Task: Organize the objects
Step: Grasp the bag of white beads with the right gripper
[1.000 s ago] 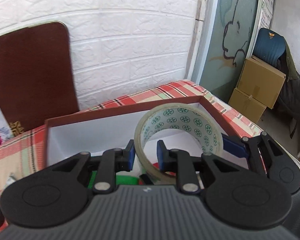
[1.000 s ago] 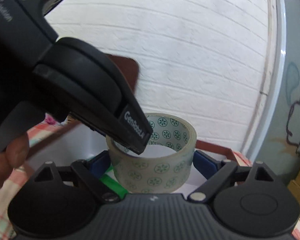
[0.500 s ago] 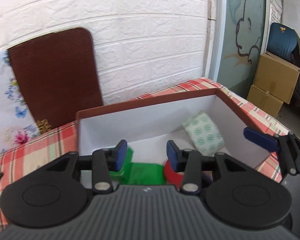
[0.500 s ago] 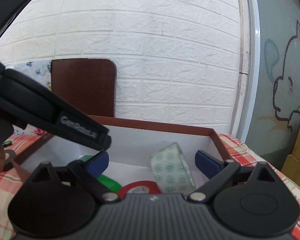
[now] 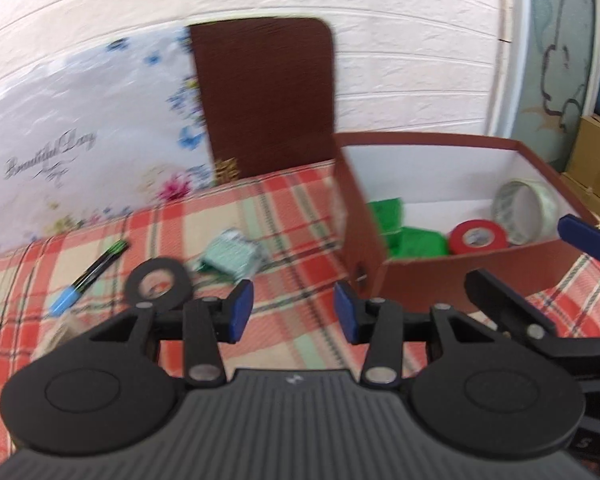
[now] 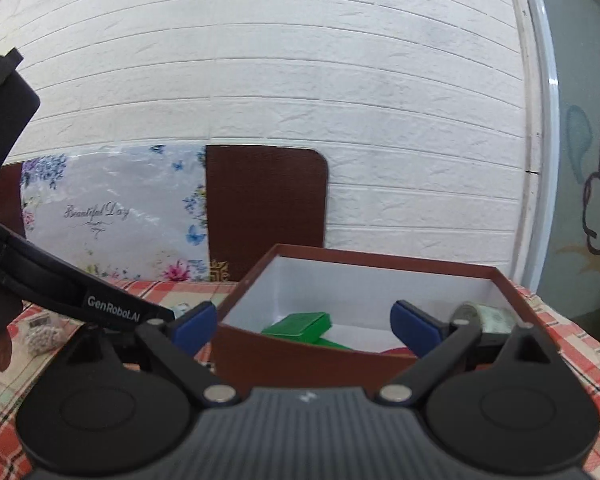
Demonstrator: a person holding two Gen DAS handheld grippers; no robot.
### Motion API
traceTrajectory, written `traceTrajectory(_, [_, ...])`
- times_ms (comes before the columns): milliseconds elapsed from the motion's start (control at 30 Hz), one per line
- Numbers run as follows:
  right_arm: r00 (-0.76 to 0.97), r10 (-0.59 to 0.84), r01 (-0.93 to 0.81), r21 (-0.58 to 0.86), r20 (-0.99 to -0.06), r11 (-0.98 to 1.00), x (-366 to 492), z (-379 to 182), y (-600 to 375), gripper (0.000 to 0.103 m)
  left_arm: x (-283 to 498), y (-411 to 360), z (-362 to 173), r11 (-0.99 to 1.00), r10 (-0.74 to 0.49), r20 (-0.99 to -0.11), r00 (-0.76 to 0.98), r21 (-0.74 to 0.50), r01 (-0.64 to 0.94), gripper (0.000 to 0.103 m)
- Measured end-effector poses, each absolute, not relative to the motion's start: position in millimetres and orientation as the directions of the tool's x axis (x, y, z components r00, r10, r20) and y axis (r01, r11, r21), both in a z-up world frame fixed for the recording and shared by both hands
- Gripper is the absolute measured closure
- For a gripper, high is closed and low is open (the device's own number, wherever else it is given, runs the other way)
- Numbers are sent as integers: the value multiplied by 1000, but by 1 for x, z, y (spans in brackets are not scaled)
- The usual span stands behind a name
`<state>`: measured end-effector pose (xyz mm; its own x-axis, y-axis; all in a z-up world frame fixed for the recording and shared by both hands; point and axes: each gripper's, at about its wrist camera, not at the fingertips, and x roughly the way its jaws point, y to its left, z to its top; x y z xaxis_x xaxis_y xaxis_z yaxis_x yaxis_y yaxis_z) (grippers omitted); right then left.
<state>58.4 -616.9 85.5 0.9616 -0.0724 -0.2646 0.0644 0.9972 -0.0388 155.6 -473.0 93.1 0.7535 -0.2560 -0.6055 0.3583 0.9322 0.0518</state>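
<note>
Left wrist view: we see the left gripper (image 5: 294, 312) with its blue-padded jaws spread and nothing between them, held above the red-and-green plaid tablecloth (image 5: 284, 216). The clear tape roll printed with green rosettes (image 5: 526, 212) lies at two o'clock from this gripper, well apart from it, inside the brown cardboard box with a white lining (image 5: 460, 264). The roll rests on its side against the box's right wall, its open core facing left. Just to its left in the box sits a red tape roll (image 5: 478, 237), and at the box's left end lie green plastic blocks (image 5: 404, 232). Outside the box, at eleven o'clock from the left gripper, we find a black tape ring (image 5: 159, 285), a black marker with a blue cap (image 5: 88, 278) and a crumpled pale-green packet (image 5: 232, 258) on the cloth.

Right wrist view: the right gripper (image 6: 304, 326), jaws spread wide and holding nothing, straddles the near wall of the same box (image 6: 300, 360). The printed tape roll (image 6: 488, 320) appears at three o'clock, just behind the right finger, and one green block (image 6: 300, 326) lies between the fingers.
</note>
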Motion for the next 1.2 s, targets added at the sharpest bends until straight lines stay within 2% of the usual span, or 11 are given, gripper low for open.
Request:
traceTrajectory(400, [895,112,-147,-49,-431,988,76,59,-535,8,157,-352,45,988,-108,-655,748,11,153,56])
traceTrajectory(567, [848,170,-223,-47,-502,974,88,46,-509,12,160,-276,12,999,18,-673,740,-14,-37,56])
traceTrajectory(633, [830,202,-259,-39,-520,965,94,42,-499,14,161,-242,1,990,84,-665,742,-28,-137,55])
traceTrajectory(733, [800,263,-326,-23,-539,945,110,38,-477,14,150,-213,-9,978,165,-582,797,-9,-209,51])
traceTrajectory(833, [762,331,-393,9,-556,919,135,35,-453,14,142,-204,-10,977,119,-534,837,-90,-195,47])
traceTrajectory(933, [740,371,-433,25,-562,901,165,33,-429,11,144,-214,-10,981,129,-528,840,-56,-186,46])
traceTrajectory(1100, [684,412,-471,68,-602,880,222,19,-393,9,145,-208,-13,981,109,-522,846,-83,-178,45])
traceTrajectory(1167, [659,433,-463,122,-616,878,240,11,-386,16,145,-208,-14,980,110,-522,846,-83,-179,45])
traceTrajectory(1200, [639,451,-467,151,-623,871,246,7,-384,35,145,-208,-14,980,110,-522,846,-83,-179,45])
